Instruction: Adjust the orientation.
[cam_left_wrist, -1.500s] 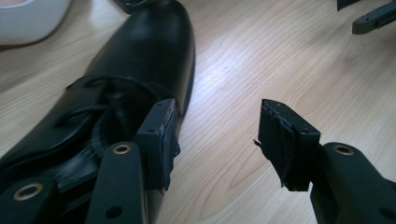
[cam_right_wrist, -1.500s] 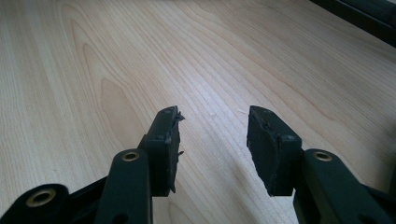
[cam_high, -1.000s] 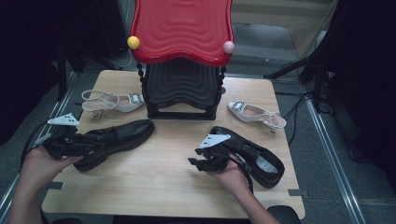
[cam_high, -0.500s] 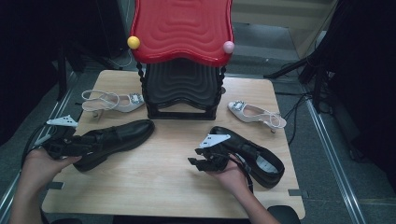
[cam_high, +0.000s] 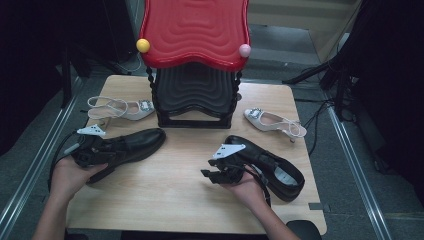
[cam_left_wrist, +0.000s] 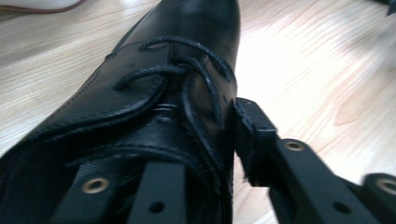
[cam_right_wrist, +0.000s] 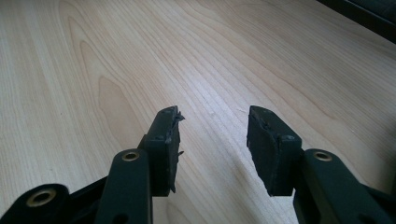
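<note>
My left tool (cam_high: 100, 150) has just been closing on the left black shoe (cam_high: 132, 145), and in the left gripper view its jaws now clamp the laced top of that shoe (cam_left_wrist: 154, 93): one jaw presses the outside by the eyelets, the other is inside the opening. My right tool (cam_right_wrist: 212, 140) hangs with the jaws apart over bare table (cam_right_wrist: 93, 70), holding nothing; in the high view it (cam_high: 220, 172) is just beside the right black shoe (cam_high: 270, 165).

I think the grip can fail here. The jaws hold only one thin side wall (soft leather, I believe), so when I lift, the heavy toe may drop and the shoe may turn or slip out. A lace (cam_left_wrist: 187, 74) could also catch on the jaw.

The left shoe is a glossy black lace-up with dark round laces and fine stitching. It lies on the table at my left, toe pointing toward the black and red rack (cam_high: 195, 95), near a pale heeled sandal (cam_high: 117, 107).
</note>
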